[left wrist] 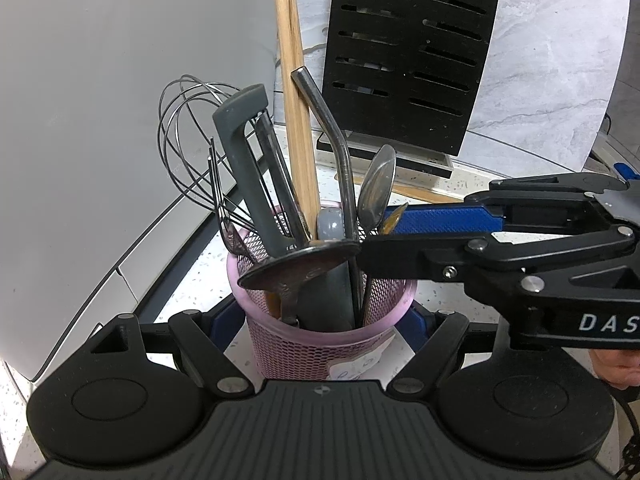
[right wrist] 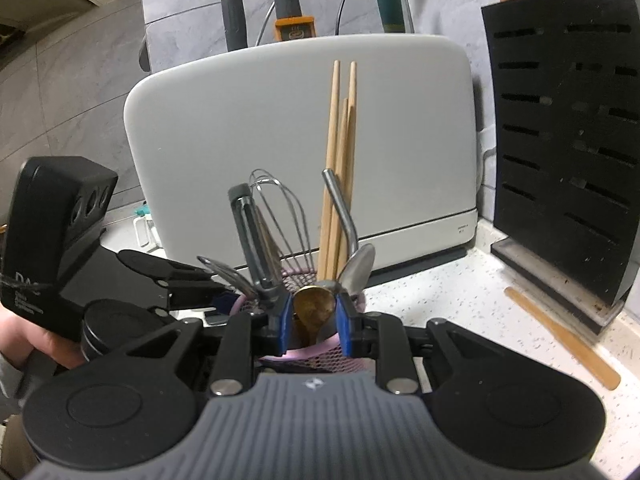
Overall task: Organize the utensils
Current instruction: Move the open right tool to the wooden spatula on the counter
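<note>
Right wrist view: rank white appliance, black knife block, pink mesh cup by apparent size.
1. white appliance
2. black knife block
3. pink mesh cup, mostly hidden behind the right gripper, so its rank is unsure.

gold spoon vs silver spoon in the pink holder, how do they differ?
Colour: the gold spoon is brass-toned, the silver spoon plain steel. Grip: the gold spoon's bowl sits between the right tool's blue pads, while the silver spoon stands free. Height: the silver spoon's bowl rises higher above the rim. Both stand bowl-up in the pink mesh holder.
</note>
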A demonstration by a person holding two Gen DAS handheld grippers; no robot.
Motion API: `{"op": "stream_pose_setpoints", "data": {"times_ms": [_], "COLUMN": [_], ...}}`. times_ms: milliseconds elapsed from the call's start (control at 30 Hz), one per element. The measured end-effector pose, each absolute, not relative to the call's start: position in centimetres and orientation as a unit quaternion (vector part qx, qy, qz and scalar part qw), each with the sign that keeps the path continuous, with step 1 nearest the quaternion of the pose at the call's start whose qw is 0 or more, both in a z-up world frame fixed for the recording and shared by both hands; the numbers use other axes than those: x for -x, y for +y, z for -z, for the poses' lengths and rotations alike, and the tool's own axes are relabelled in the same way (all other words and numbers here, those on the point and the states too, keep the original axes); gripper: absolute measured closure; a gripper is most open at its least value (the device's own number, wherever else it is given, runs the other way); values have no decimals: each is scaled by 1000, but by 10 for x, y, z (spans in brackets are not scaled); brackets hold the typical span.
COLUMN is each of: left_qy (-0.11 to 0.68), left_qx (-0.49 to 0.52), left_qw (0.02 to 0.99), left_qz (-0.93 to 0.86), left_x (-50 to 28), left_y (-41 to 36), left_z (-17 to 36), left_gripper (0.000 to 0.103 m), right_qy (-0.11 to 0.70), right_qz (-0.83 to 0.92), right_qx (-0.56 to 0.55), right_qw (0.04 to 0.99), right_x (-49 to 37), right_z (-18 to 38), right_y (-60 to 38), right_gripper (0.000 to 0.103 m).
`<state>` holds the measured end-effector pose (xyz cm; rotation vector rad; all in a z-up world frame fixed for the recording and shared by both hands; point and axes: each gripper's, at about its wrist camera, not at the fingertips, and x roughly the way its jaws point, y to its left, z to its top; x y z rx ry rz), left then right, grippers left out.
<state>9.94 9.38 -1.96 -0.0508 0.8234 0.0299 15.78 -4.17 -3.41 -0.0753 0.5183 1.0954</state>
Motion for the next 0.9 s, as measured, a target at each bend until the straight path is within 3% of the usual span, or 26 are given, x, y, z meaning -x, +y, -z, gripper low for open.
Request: {"op": "stream_pose_setpoints", "data": {"times_ms": [133,467,900], "left_qy": [399,399,406], "left_qx": [29,28,26], "left_qw": [916,916,913], "left_qz": [-13,-13,-10], "left_x": [-98,-98,-102], "left_y": [95,95,96], "left_z": [20,20,18], "left_gripper": [11,11,11], "right_qy": [242,254,363], "right_qz": [-509,-457,-335], "right_qx": [38,75,204], "right_qw": [825,849,845], "right_x": [-156,-169,-236], "right_z": [30,29,46], "right_y": [-46,-82,-85], "right_gripper": [61,58,58]}}
